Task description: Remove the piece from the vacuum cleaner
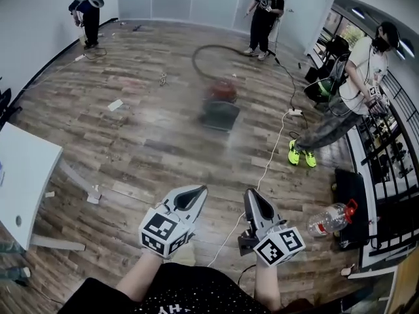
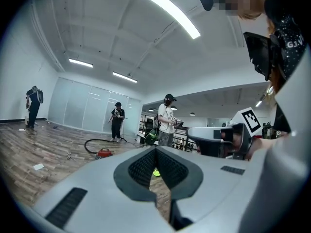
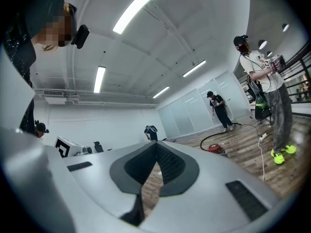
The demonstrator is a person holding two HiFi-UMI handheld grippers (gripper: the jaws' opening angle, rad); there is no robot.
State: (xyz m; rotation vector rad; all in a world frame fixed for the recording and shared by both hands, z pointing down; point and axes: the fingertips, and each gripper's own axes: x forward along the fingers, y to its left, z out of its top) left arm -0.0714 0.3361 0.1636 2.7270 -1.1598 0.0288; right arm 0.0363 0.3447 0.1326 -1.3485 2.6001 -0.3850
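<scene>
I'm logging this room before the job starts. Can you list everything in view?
vacuum cleaner: one, red, mid-floor, far from both grippers
hose: one, dark, looped on the floor behind the vacuum cleaner
cable: one, white, trailing across the floor at right
bottle: one, clear with red cap, floor at right
table: one, white, left edge
people: three; one bent over far left, one in black by the far wall, one in a white top at right
left gripper: one, grey, shut, empty
right gripper: one, grey, shut, empty
</scene>
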